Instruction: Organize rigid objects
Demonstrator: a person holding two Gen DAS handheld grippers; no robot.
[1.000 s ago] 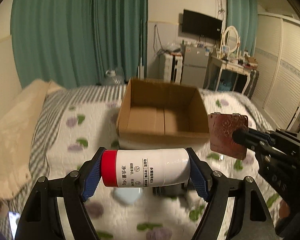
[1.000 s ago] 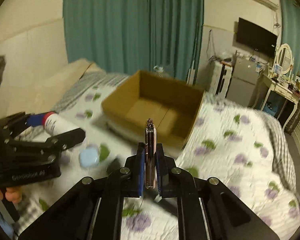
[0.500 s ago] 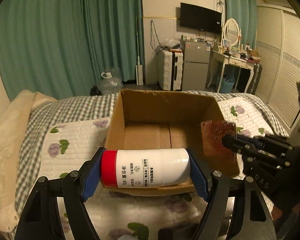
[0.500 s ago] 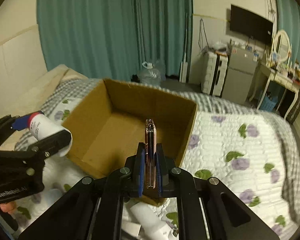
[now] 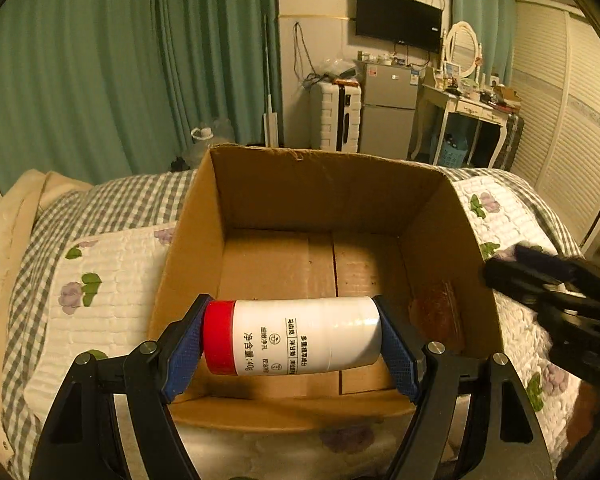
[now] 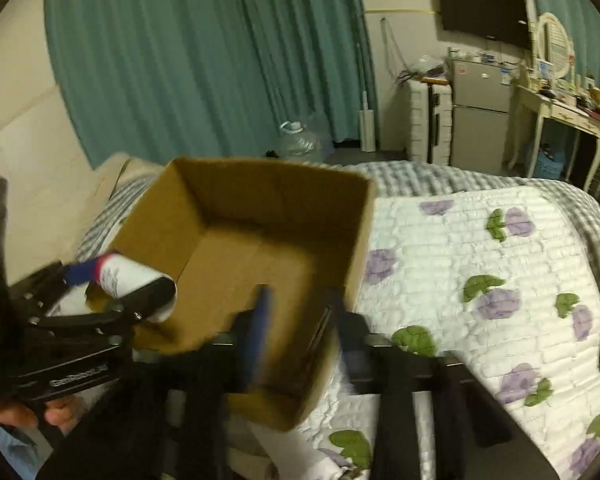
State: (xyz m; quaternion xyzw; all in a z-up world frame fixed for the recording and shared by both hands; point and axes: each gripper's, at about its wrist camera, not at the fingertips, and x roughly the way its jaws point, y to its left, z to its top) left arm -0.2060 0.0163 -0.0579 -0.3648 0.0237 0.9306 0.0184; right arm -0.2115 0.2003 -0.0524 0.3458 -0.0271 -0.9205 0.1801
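A white bottle (image 5: 296,336) with a red cap (image 5: 219,337) is clamped end to end in the left claw (image 5: 292,344), its cap against the left blue pad (image 5: 182,354) and its base against the right one. The bottle is held lying crosswise over the near part of an open cardboard box (image 5: 312,188), just inside the front wall. Beyond the claw the box floor is seen, and to the claw's right, in the near right corner of the box, a reddish-brown flat card (image 5: 436,316) is leaned against the side wall, blurred.

The right claw (image 6: 300,320) is seen with its fingers spread apart and nothing between them; the picture is smeared by motion. Its left finger (image 6: 260,320) is held inside the box, while the right finger is outside the box wall, so the wall stands between them. In the left view this claw (image 5: 548,280) is seen to the right of the box, above the flowered quilt (image 6: 480,280) on which the box rests. To the right claw's left, the bottle is seen over the box edge.
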